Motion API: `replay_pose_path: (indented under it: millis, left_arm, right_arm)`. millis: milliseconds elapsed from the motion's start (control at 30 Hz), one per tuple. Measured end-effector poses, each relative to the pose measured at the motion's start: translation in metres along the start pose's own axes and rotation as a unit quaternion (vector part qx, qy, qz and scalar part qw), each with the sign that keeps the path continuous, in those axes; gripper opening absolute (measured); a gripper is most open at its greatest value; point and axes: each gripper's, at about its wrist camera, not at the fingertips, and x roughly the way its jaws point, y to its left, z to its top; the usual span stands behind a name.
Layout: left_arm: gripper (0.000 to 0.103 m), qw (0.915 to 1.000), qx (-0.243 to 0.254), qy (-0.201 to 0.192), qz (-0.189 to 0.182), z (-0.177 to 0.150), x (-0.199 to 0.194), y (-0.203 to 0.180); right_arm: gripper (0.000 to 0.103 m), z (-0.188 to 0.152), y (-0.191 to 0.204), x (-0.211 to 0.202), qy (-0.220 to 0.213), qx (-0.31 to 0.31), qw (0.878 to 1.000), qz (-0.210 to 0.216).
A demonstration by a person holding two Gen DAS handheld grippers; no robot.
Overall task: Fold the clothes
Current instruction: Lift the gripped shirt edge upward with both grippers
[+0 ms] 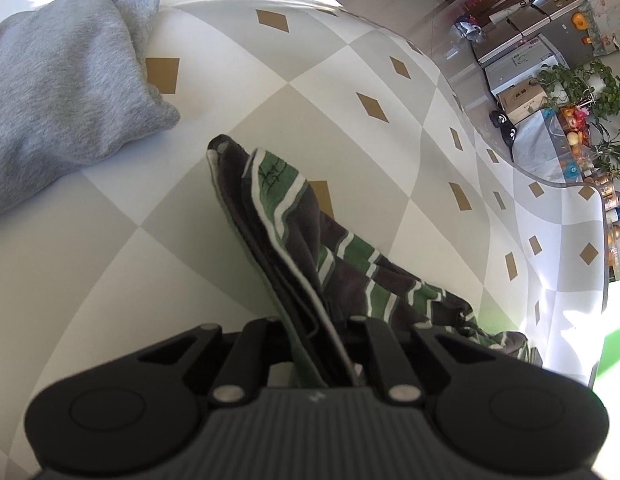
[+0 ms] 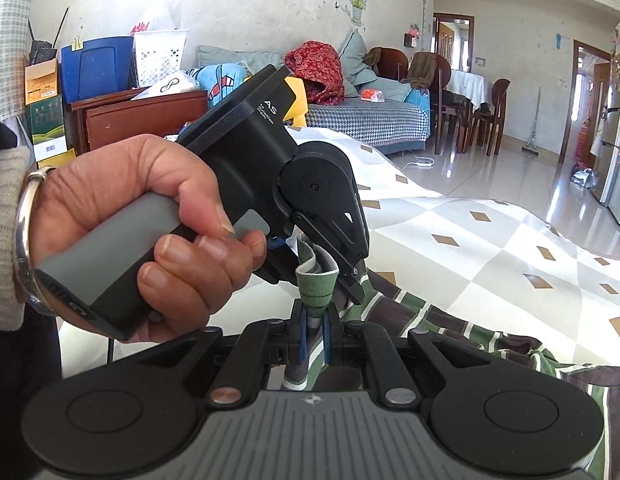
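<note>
A green, white and dark grey striped garment [image 1: 294,224] hangs from my left gripper [image 1: 317,344], which is shut on its edge above the checked table cover [image 1: 110,280]. In the right wrist view my right gripper [image 2: 314,336] is shut on a green hem of the same striped garment [image 2: 449,332], which trails to the right over the table. The left gripper [image 2: 310,248], held in a hand, is right in front of the right one, clamped on the same bunched edge. The two grippers are almost touching.
A folded grey sweatshirt [image 1: 66,88] lies at the far left of the table. The table's far edge [image 1: 509,160] curves at the right, with cabinets and plants beyond. A sofa [image 2: 369,112] and chairs stand behind.
</note>
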Motion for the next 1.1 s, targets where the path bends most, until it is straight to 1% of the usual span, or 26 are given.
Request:
replay_pose_path:
  millis: [167, 267, 400, 533, 767, 933, 1100]
  left_arm:
    - [0.007, 0.9997, 0.015, -0.014, -0.014, -0.006, -0.01, -0.019]
    - [0.007, 0.999, 0.028, -0.021, -0.029, -0.01, -0.015, -0.037]
    - [0.007, 0.9979, 0.049, -0.027, -0.032, -0.017, -0.019, -0.06]
    - [0.007, 0.997, 0.06, -0.026, -0.042, -0.025, -0.016, -0.082]
    - [0.007, 0.9953, 0.085, -0.02, -0.042, -0.042, -0.009, -0.128]
    - [0.007, 0.9931, 0.109, -0.011, -0.041, -0.054, 0.001, -0.169]
    - [0.007, 0.99, 0.135, 0.003, -0.04, -0.07, 0.018, -0.211]
  right_arm:
    - [0.008, -0.001, -0.003, -0.013, -0.011, -0.004, 1.0, -0.012]
    - [0.008, -0.002, -0.008, -0.022, -0.019, -0.005, 1.0, -0.022]
    - [0.008, -0.003, -0.02, -0.036, -0.029, 0.006, 0.999, -0.036]
    - [0.008, -0.006, -0.032, -0.049, -0.036, 0.018, 0.998, -0.051]
    - [0.008, -0.014, -0.059, -0.073, -0.049, 0.047, 0.994, -0.08]
    - [0.008, -0.016, -0.082, -0.093, -0.062, 0.075, 0.989, -0.108]
    - [0.008, -0.025, -0.108, -0.113, -0.061, 0.116, 0.982, -0.137]
